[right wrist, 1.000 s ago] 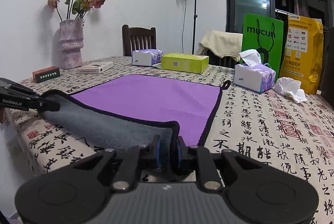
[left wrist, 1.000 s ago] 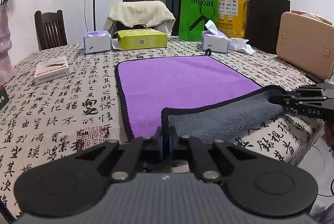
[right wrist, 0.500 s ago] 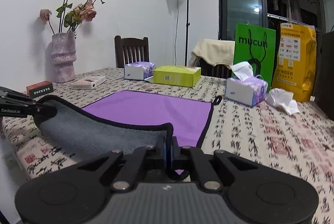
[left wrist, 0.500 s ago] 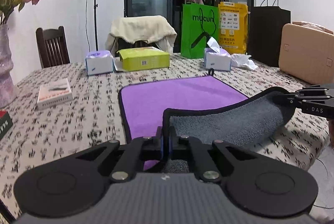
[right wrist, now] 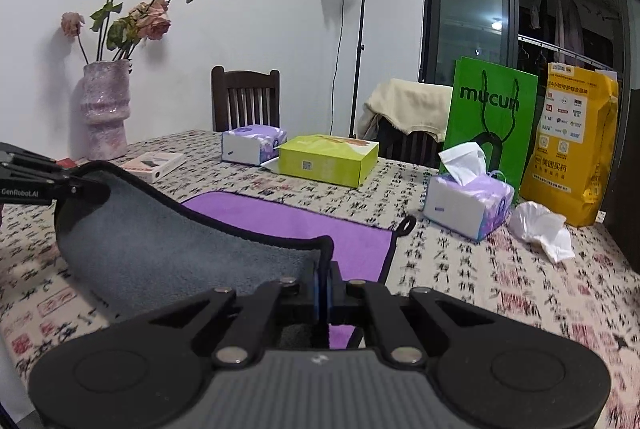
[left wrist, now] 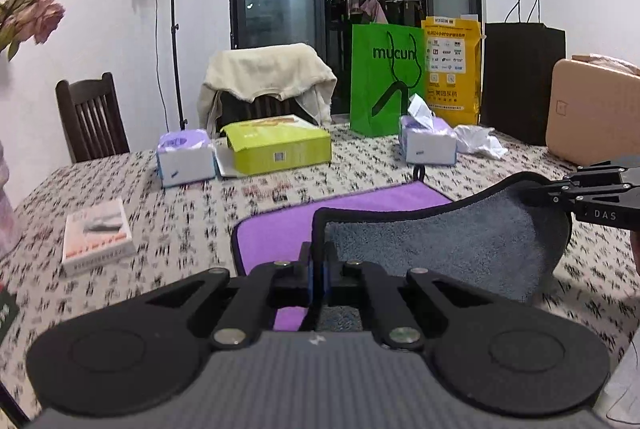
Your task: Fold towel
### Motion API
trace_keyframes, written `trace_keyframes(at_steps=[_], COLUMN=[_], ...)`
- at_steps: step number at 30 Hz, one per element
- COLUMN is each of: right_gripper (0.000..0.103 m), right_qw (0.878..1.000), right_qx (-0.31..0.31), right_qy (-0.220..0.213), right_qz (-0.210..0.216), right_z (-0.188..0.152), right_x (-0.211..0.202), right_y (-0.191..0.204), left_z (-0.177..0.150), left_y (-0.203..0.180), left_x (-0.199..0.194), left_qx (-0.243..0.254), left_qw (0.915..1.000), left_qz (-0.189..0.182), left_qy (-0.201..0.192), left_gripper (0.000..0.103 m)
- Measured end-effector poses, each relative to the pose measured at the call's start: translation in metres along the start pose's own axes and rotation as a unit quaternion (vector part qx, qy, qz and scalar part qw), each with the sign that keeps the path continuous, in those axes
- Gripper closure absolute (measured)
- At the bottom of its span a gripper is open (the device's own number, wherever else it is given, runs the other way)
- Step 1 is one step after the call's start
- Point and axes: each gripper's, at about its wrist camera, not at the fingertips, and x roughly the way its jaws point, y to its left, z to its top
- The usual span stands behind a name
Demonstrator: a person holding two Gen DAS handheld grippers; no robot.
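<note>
Both tools, left tool (left wrist: 318, 271) and right tool (right wrist: 324, 287), are clamped on the towel (left wrist: 440, 241)'s near corners, lifting that edge off the surface (right wrist: 480, 269). Mid first fold, I reckon; next I carry it across to the far edge.

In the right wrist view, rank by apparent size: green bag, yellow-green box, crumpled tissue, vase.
1. green bag
2. yellow-green box, vase: too alike to rank
3. crumpled tissue
Differing nearness makes true sizes unsure.
</note>
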Motion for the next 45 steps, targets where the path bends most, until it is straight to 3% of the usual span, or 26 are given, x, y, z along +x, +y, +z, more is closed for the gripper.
trace_keyframes(at_steps=[9,18,26,36,45], right_gripper=[0.1,0.1,0.1,0.099,0.097], right_qw=[1.0,0.999,0.998,0.994,0.993], right_qx=[0.004,0.015,0.027,0.036,0.043], right_qy=[0.014,0.033,0.049,0.1,0.113], right_qz=[0.0,0.012,0.02,0.013,0.005], right_z=[0.031,0.05,0.064,0.053,0.041], right_x=[0.036,0.078,0.128,0.197,0.215], right_y=[-0.02,-0.04,-0.06,-0.073,-0.076], left_z=[0.029,0.047,0.053,0.043,0.031], left_y=[0.012,0.033,0.059,0.078,0.084], left_x=[0.035,0.073,0.127,0.183,0.204], left_qx=[0.012,0.003,-0.011,-0.018,-0.019], left_qw=[0.9998,0.9996,0.9982,0.9948,0.9922], left_qz=[-0.011,0.0,-0.001,-0.011,-0.012], left_qy=[0.014,0.028,0.059,0.1,0.122], left_gripper=[0.098,0.098,0.098,0.098,0.095])
